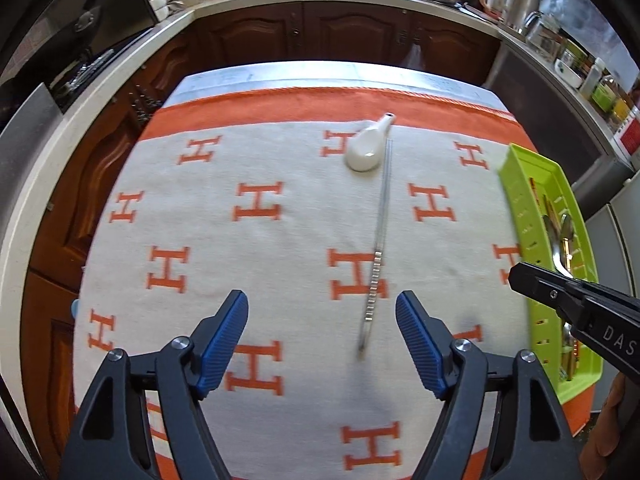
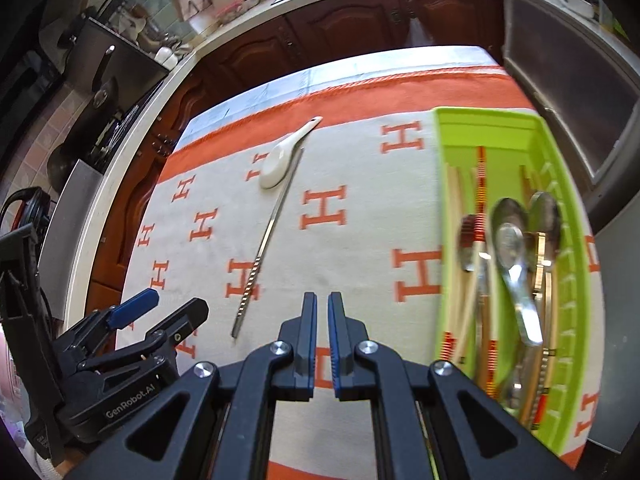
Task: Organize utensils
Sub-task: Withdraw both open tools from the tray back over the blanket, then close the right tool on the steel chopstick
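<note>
A white ceramic spoon [image 1: 366,146] [image 2: 282,160] lies bowl down on the H-patterned cloth, far from me. Beside it a single metal chopstick [image 1: 376,248] [image 2: 266,242] runs from the spoon toward me. My left gripper [image 1: 322,340] [image 2: 160,304] hangs open above the cloth, the chopstick's near tip between its blue pads without touching them. My right gripper [image 2: 322,308] is shut with nothing between its pads; in the left wrist view only its black body [image 1: 576,300] shows. At the right stands a green tray [image 1: 520,184] [image 2: 496,124] with metal spoons [image 2: 514,248] and chopsticks [image 2: 480,200] inside.
The cloth [image 1: 280,220] covers a table whose far edge meets dark wooden cabinets [image 1: 340,32]. A crowded counter [image 1: 560,44] curves along the back and right. A stove with a black hood [image 2: 112,72] stands at the left.
</note>
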The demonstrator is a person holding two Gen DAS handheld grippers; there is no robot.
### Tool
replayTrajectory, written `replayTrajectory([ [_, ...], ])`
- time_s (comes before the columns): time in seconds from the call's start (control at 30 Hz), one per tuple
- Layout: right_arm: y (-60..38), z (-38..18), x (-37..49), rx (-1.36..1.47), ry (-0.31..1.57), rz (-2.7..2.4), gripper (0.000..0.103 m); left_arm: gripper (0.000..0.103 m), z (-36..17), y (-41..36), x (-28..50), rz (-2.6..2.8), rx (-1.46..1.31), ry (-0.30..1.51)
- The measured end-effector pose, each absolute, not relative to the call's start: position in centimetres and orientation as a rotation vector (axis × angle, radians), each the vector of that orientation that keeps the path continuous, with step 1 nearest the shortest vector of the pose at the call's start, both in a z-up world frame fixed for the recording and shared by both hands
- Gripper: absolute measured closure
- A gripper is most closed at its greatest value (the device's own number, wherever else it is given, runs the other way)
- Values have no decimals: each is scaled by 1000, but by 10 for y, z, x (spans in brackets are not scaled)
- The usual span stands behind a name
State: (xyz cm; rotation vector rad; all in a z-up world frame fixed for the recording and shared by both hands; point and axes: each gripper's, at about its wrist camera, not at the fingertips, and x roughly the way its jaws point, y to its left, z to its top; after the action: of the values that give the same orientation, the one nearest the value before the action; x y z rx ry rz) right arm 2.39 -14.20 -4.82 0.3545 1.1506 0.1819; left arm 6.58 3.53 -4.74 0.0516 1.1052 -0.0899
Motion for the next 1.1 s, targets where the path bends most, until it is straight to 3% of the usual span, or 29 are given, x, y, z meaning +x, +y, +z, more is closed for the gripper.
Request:
replayTrajectory([
  [0.1,-122,-53,34,335,1165,197,97,24,-49,51,68,-63,64,1096],
  [0.27,-95,-62,50,323,1187,198,83,23,-52,80,76,-31,57,1094],
  [0.87,-47,-105,100,251,1240,28,83,23,-66,136,114,-24,47,1111],
  [1.1,-31,-105,104,122,1180,-28,83,23,-72,137,121,-37,51,1122],
])
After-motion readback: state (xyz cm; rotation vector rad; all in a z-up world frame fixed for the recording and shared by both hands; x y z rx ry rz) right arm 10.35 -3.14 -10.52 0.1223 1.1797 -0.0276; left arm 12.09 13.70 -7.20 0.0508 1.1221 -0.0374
